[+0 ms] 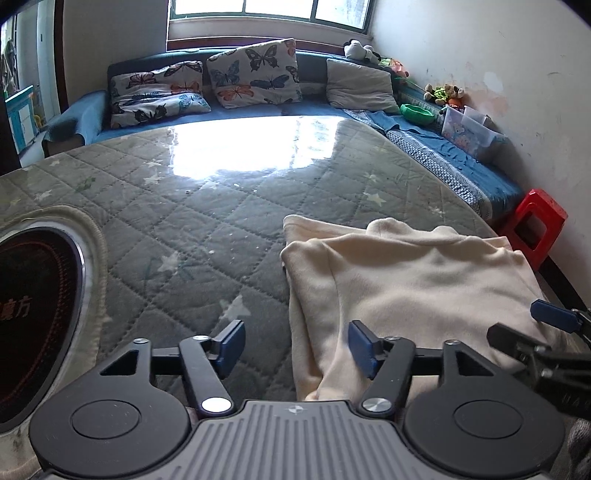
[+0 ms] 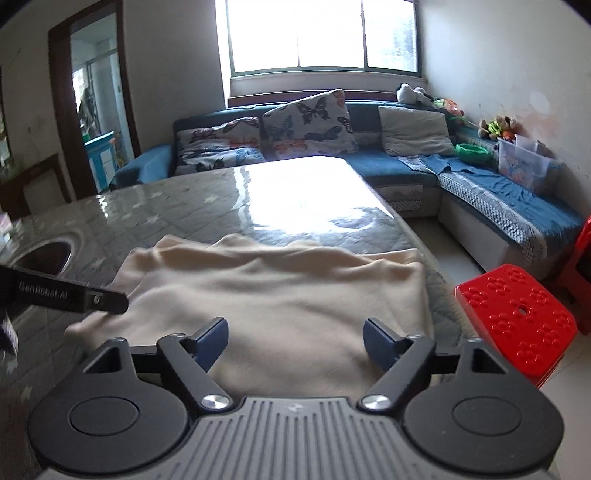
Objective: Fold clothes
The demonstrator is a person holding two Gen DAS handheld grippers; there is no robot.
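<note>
Under both claws, cream garment (image 2: pixel 280 295) is lying partly folded on quilted table (image 1: pixel 177 221). Left gripper (image 1: pixel 297 345) is hanging w/ fingers spread wide, straddling garment's left edge, gripping nothing. Right gripper (image 2: pixel 295 341) is hovering over its near hem, fingers also apart, empty. Red stool (image 2: pixel 517 317) is sitting to right gripper's right.

Red stool (image 2: pixel 517 317) beside quilted table (image 2: pixel 184 199)

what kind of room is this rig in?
Most likely a home living room. A blue corner sofa with butterfly cushions sits under a window, stuffed toys sit along its back, and the cream garment lies on a quilt-covered table.
</note>
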